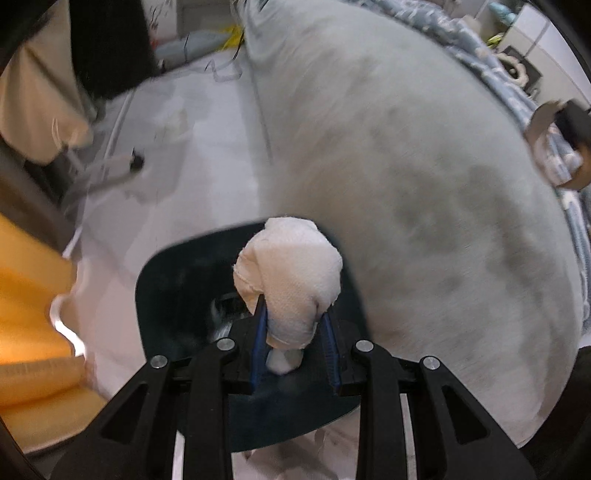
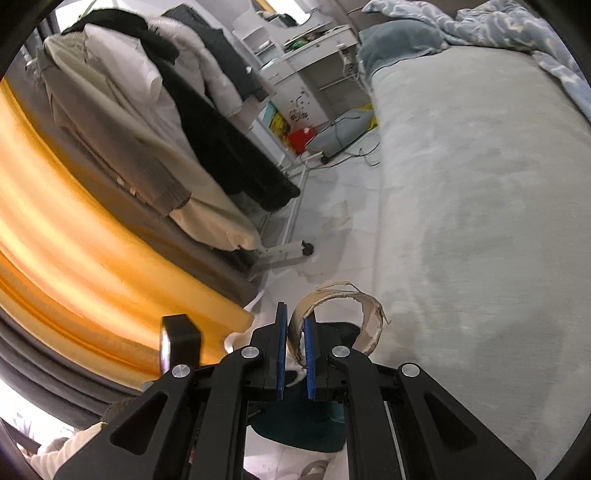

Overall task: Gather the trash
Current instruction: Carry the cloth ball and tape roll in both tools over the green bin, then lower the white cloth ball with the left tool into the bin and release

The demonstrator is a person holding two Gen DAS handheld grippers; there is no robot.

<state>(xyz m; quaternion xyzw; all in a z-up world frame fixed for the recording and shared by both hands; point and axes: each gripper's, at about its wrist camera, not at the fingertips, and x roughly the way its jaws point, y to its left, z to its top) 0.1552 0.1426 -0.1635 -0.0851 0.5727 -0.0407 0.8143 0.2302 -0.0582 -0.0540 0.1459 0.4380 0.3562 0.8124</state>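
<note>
In the left wrist view my left gripper (image 1: 293, 325) is shut on a crumpled white paper tissue wad (image 1: 291, 273), held just above the opening of a dark bin (image 1: 177, 280) on the floor. In the right wrist view my right gripper (image 2: 295, 325) is shut on a curled strip of brown cardboard (image 2: 365, 314), which arcs up and to the right of the blue fingers (image 2: 281, 332). The dark bin (image 2: 295, 424) lies below the right gripper, mostly hidden by it. The right gripper also shows at the right edge of the left wrist view (image 1: 554, 125).
A grey-sheeted bed (image 2: 480, 221) fills the right side, with a blue patterned duvet (image 2: 498, 22) at its far end. A clothes rack with coats (image 2: 147, 110) and an orange curtain (image 2: 74, 240) stand on the left. White floor (image 2: 332, 240) runs between them.
</note>
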